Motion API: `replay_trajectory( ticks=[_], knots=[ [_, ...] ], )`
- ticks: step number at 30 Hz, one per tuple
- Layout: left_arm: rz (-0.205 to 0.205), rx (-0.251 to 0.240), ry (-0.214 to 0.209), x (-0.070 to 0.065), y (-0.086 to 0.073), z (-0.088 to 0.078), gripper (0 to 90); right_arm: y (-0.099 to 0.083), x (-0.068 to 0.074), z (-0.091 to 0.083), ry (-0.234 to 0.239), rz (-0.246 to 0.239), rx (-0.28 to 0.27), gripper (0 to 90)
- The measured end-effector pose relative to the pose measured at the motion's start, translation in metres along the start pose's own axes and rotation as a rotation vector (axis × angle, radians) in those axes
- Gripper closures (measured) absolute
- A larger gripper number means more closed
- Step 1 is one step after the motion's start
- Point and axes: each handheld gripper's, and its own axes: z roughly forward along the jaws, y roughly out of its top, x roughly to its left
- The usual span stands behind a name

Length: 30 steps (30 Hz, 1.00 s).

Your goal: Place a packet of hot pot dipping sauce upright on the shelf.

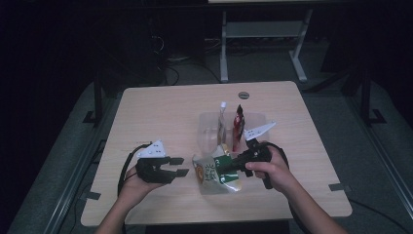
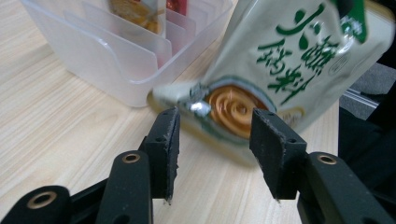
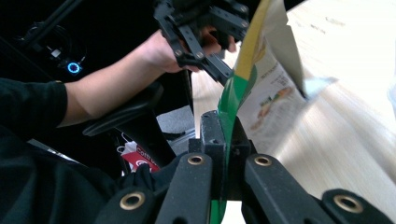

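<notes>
A white and green snack packet hangs tilted just above the wooden table, in front of a clear divided bin. My right gripper is shut on the packet's green edge, and the packet stretches away from the jaws. My left gripper stands open to the left of the packet, its jaws level and pointing at it. In the left gripper view the open left gripper faces the packet's lower corner, with its pads off the packet.
The clear bin holds a white packet and a red one upright between its dividers. A round grommet sits near the table's far edge. A desk frame stands on the dark floor beyond.
</notes>
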Motion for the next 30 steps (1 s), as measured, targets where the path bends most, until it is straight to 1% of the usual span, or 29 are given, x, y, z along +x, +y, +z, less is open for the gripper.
replay_trajectory(
  ticks=[4, 6, 7, 9, 11, 12, 13, 14, 15, 18, 20, 21, 23, 24, 30],
  knots=[
    [-0.007, 0.006, 0.001, 0.002, -0.001, 0.0, 48.1, 0.007, 0.004, -0.004, 0.004, -0.013, -0.028, 90.0],
    [-0.005, 0.009, -0.001, 0.003, -0.002, 0.0, 45.9, 0.011, 0.006, -0.007, -0.006, -0.024, -0.038, 90.0],
    [-0.011, 0.01, 0.0, 0.002, -0.002, 0.0, 44.7, 0.013, 0.006, -0.008, -0.007, -0.032, -0.053, 90.0],
    [-0.013, 0.007, -0.004, 0.003, -0.003, 0.0, 42.6, 0.018, 0.008, -0.011, -0.012, -0.029, -0.064, 90.0],
    [-0.019, 0.005, -0.003, 0.005, -0.003, 0.0, 40.0, 0.024, 0.009, -0.015, -0.016, -0.036, -0.079, 90.0],
    [-0.026, -0.003, -0.005, 0.005, -0.004, 0.001, 39.0, 0.027, 0.009, -0.016, -0.018, -0.042, -0.089, 90.0],
    [-0.021, 0.003, -0.004, 0.006, -0.004, 0.001, 37.6, 0.03, 0.01, -0.017, -0.019, -0.047, -0.097, 90.0],
    [-0.029, 0.006, -0.003, 0.006, -0.004, 0.001, 37.1, 0.034, 0.011, -0.019, -0.023, -0.048, -0.103, 90.0],
    [-0.021, 0.008, -0.002, 0.006, -0.004, 0.001, 36.8, 0.039, 0.011, -0.021, -0.03, -0.06, -0.113, 90.0],
    [-0.022, 0.017, -0.006, 0.006, -0.005, 0.003, 35.6, 0.049, 0.011, -0.025, -0.053, -0.074, -0.124, 90.0],
    [-0.015, 0.027, -0.007, 0.006, -0.005, 0.003, 35.4, 0.056, 0.009, -0.027, -0.062, -0.083, -0.137, 90.0],
    [-0.014, 0.023, -0.01, 0.006, -0.005, 0.005, 35.1, 0.06, 0.009, -0.028, -0.073, -0.085, -0.136, 90.0],
    [-0.024, 0.028, -0.014, 0.005, -0.006, 0.006, 34.8, 0.067, 0.006, -0.03, -0.085, -0.087, -0.144, 90.0],
    [-0.016, 0.041, -0.014, 0.005, -0.006, 0.006, 34.6, 0.07, 0.004, -0.03, -0.092, -0.081, -0.146, 90.0],
    [-0.012, 0.049, -0.018, 0.005, -0.006, 0.008, 34.4, 0.086, -0.01, -0.033, -0.133, -0.066, -0.167, 90.0]
  ],
)
